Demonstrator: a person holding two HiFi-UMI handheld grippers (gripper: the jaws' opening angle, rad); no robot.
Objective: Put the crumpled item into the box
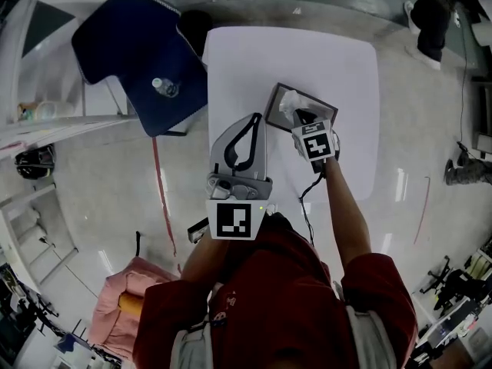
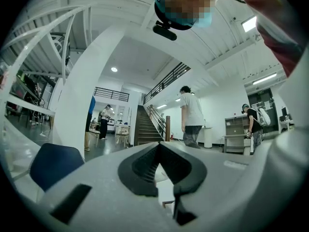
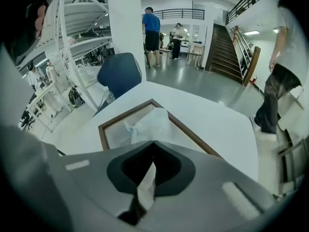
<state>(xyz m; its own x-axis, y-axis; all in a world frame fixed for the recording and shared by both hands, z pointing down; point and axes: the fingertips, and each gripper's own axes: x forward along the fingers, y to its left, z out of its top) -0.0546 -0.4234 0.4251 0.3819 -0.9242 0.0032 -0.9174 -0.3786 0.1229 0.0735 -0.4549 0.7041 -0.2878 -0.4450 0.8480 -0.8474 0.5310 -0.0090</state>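
Pinching crumpled item between jaws, over box

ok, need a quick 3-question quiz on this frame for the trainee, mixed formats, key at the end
1. True or false: the right gripper is shut on the crumpled item.
2. Where does the box stand? A) on the white table B) on the floor C) on a shelf
3. What lies on the seat of the blue chair?

Key: 1 true; 2 A; 3 a bottle.
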